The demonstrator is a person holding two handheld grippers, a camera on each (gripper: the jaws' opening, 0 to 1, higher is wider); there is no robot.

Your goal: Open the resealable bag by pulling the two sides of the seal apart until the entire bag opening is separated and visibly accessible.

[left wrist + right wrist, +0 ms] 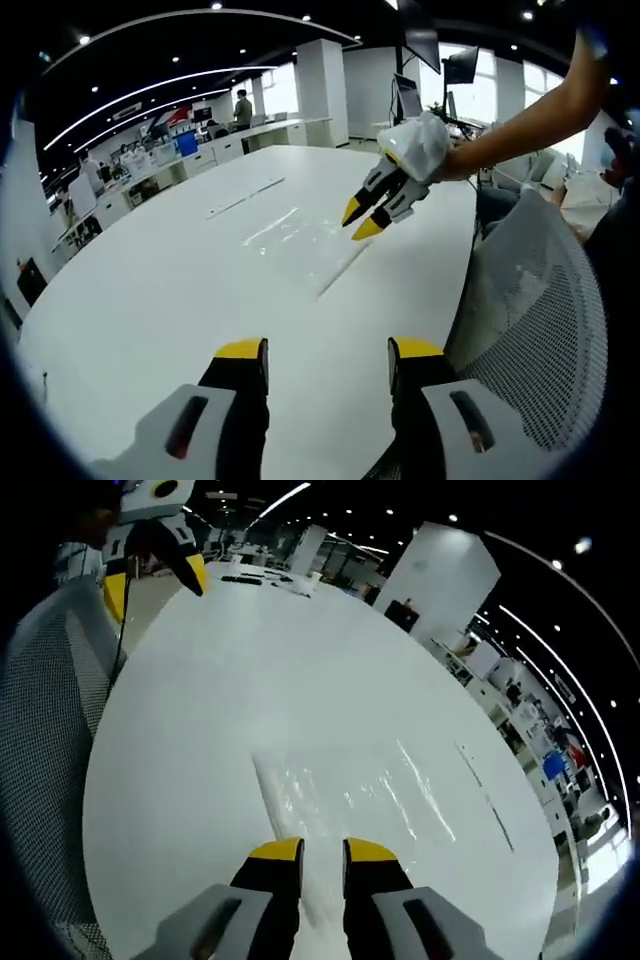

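Observation:
A clear resealable bag (296, 232) lies flat on the white table (150, 300), hard to see but for its glints; its seal strip (343, 268) runs along the near edge. My left gripper (328, 352) hovers over the table short of the bag, open and holding nothing. My right gripper (362, 218), held by a gloved hand, hangs just above the bag's right end with its jaws a narrow gap apart. In the right gripper view the bag (365, 790) lies just beyond my right gripper (322, 852), and the left gripper (150, 560) shows at the top left.
A grey mesh chair (535, 300) (45, 740) stands against the table's edge beside the grippers. Two thin strips (245, 197) lie on the table past the bag. Office desks, pillars and a standing person (243, 106) are far behind.

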